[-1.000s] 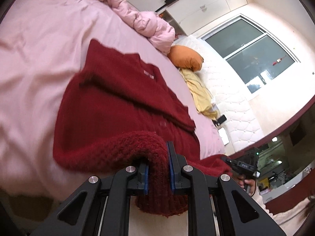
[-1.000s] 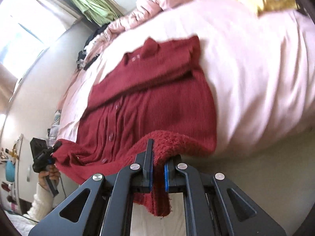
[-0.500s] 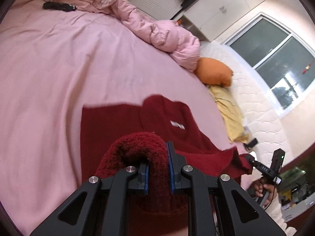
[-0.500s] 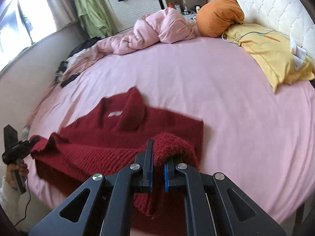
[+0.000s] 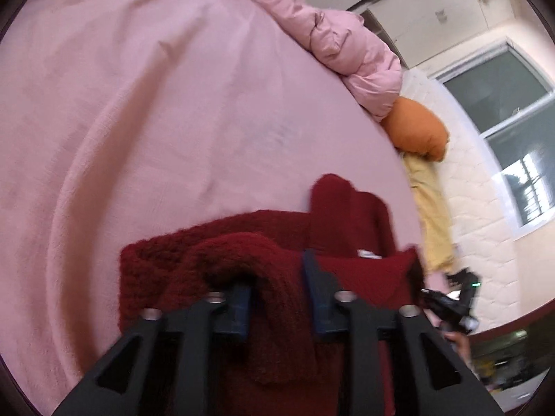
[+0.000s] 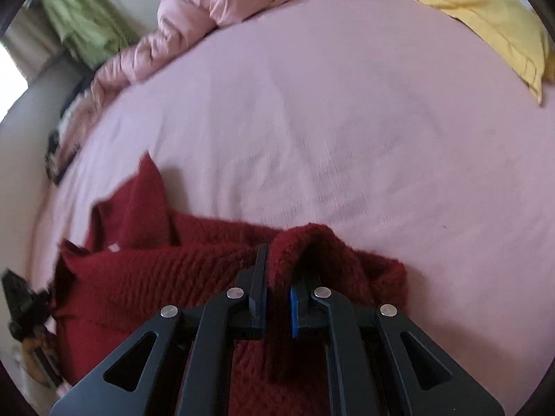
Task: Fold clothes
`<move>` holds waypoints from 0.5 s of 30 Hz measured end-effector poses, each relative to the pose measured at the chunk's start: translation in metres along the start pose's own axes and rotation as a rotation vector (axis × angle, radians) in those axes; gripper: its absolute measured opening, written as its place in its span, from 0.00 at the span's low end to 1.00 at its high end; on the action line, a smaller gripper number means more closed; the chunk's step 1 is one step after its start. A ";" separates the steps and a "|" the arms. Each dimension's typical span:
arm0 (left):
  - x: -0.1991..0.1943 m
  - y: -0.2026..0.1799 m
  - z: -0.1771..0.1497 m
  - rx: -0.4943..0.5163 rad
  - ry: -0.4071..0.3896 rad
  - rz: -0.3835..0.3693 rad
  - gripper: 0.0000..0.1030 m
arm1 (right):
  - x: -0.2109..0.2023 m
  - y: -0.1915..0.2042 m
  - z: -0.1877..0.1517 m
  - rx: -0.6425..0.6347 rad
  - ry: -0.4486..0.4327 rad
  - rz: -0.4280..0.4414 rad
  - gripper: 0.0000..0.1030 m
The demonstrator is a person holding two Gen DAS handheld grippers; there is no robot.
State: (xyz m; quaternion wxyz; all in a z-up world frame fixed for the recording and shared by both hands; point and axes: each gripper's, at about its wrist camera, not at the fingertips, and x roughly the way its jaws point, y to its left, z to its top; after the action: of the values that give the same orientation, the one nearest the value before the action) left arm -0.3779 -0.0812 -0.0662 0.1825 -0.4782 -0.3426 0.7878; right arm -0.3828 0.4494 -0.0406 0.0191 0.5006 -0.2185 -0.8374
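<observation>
The left gripper (image 5: 277, 294) is low over the pink bed (image 5: 156, 111), pointing across it, with its jaws a little apart and a thick fold of the red sweater (image 5: 249, 242) between them. The sweater lies folded on the near part of the bed. The right gripper (image 6: 277, 298) is low too, pointing across the bed, its jaws pinched tight on a bunched edge of the sweater.

Fuzzy, coarse-knit red cardigan (image 6: 166, 280) lies on a smooth, matt pink cloth bedsheet (image 6: 347, 131).
</observation>
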 end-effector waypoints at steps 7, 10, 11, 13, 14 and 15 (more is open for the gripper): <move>-0.068 0.000 0.005 -0.206 -0.232 -0.078 1.00 | -0.027 -0.033 0.015 0.356 0.002 0.342 0.41; -0.083 -0.023 -0.013 -0.050 -0.264 0.063 1.00 | -0.050 -0.021 0.005 0.281 -0.036 0.262 0.40; -0.082 -0.031 -0.021 0.007 -0.251 0.102 1.00 | -0.061 -0.007 -0.001 0.193 -0.074 0.171 0.41; -0.075 -0.048 -0.039 0.103 -0.217 0.147 1.00 | -0.079 0.009 -0.012 0.117 -0.177 0.051 0.41; -0.069 -0.054 -0.049 0.143 -0.202 0.164 1.00 | -0.088 0.010 -0.017 0.129 -0.230 0.030 0.41; -0.064 -0.058 -0.056 0.176 -0.195 0.185 1.00 | -0.095 0.009 -0.019 0.151 -0.265 0.020 0.41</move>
State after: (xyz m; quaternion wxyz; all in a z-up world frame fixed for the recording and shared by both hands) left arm -0.3006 -0.0596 -0.0017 0.1163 -0.4110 -0.2428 0.8710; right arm -0.3210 0.4584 0.0336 -0.0393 0.3834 -0.2867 -0.8771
